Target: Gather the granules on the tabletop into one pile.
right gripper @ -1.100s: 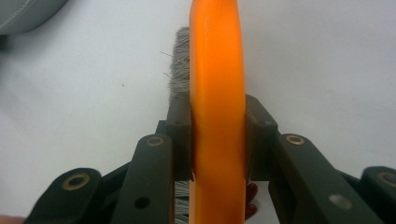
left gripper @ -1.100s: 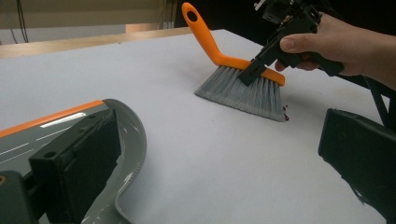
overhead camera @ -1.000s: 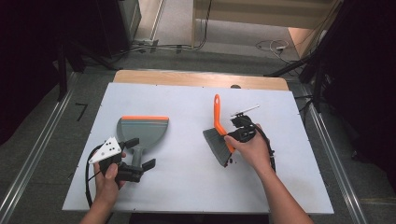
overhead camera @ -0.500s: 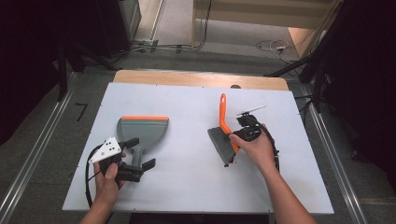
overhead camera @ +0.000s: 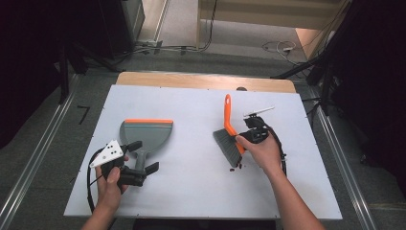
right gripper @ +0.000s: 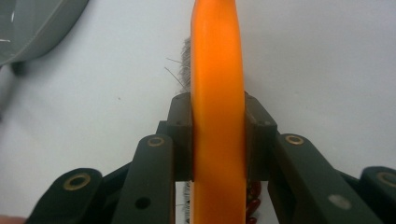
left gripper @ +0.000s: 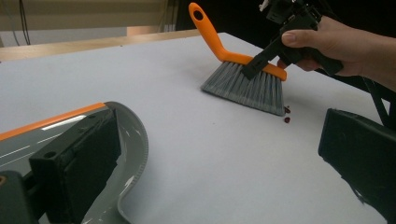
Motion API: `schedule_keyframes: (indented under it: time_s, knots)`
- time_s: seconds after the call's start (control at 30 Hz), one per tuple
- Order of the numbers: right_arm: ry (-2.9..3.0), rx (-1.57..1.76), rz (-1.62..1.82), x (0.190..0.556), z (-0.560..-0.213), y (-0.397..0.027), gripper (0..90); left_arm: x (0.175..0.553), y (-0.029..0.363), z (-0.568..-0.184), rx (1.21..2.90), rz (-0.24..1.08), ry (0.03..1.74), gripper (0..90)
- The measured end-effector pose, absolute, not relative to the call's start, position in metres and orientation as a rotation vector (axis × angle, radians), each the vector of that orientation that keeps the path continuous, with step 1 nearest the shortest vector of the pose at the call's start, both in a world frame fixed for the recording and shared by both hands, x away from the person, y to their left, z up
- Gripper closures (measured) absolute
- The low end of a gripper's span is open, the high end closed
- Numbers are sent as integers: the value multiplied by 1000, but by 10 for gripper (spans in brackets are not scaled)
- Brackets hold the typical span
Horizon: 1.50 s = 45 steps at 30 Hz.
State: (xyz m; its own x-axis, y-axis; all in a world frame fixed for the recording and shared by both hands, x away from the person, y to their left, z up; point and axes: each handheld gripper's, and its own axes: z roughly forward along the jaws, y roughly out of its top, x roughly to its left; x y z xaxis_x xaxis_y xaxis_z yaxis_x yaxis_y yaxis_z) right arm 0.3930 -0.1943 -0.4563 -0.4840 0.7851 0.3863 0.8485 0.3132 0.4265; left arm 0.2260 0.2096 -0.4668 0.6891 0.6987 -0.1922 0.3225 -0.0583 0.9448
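Right gripper point(overhead camera: 239, 142) clamps the brush point(overhead camera: 229, 136), handle apparently pointing toward the table's far edge.

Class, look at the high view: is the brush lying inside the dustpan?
No: the brush is held by the right gripper on the table, well apart from the dustpan.

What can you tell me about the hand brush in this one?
The hand brush has an orange, plastic-looking back and a cranked handle with a hanging hole at its tip, plus grey bristles. It stands bristles-down on the white table, handle pointing to the far side. The right gripper is clamped on its orange back. A few small dark red bits lie by the bristles' near end.
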Motion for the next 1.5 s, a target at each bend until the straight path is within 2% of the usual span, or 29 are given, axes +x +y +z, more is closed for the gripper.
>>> schedule_keyframes:
  time_s: [0.33,0.77,1.07,1.5]
  knots:
    - [-2513,-1384,-1002,383,-431,-190,687,226,210,-467,1653,379,840,0]
    - [-2746,-1055,-1096,351,-405,-217,688,229,209,-468,1661,377,843,0]
    - [-2827,-851,-1019,323,-409,-235,689,228,206,-468,1669,374,836,0]
    - [-2943,-665,-918,292,-431,-223,689,228,206,-468,1672,372,834,0]
